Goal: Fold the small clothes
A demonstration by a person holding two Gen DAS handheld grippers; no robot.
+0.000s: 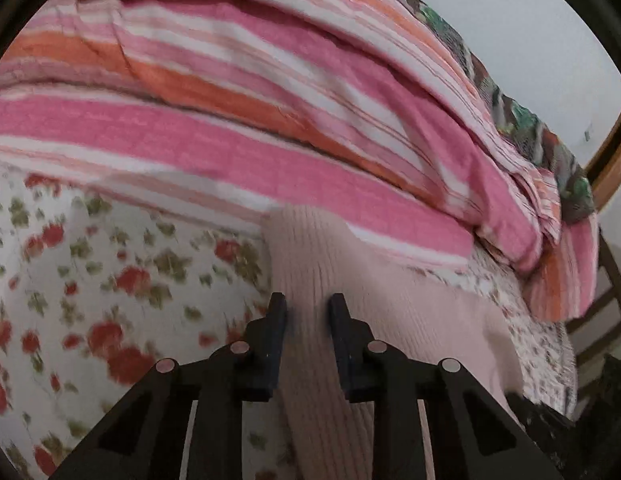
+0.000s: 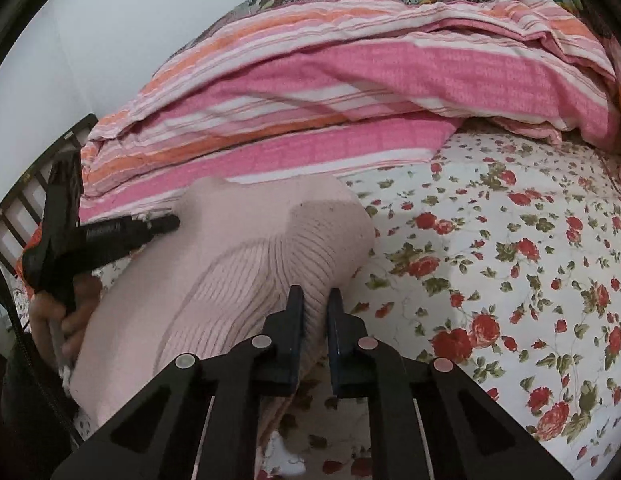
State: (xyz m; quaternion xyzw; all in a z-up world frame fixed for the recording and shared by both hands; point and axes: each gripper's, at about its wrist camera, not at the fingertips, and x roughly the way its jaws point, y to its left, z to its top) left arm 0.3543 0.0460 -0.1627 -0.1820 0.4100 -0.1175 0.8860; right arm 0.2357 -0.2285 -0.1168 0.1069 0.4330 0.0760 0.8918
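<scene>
both grippers pinch the pink knit (image 2: 246, 264), which lies on the floral sheet (image 2: 510, 260) below the striped quilt (image 2: 310, 80). left gripper (image 1: 308, 308) clamps a ribbed fold; right gripper (image 2: 314, 300) clamps the ribbed edge. step looks like the grasp before a fold. next move likely needs both lifting together, cloth kept taut.

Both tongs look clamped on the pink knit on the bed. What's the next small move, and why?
Probably lift both tongs together and carry the held edge forward, toward the striped quilt. The right tongs pinch a ribbed bunch of the pink knit garment, and the left tongs grip it too. The rest lies humped on the floral sheet, so a joint lift should start the fold.
</scene>
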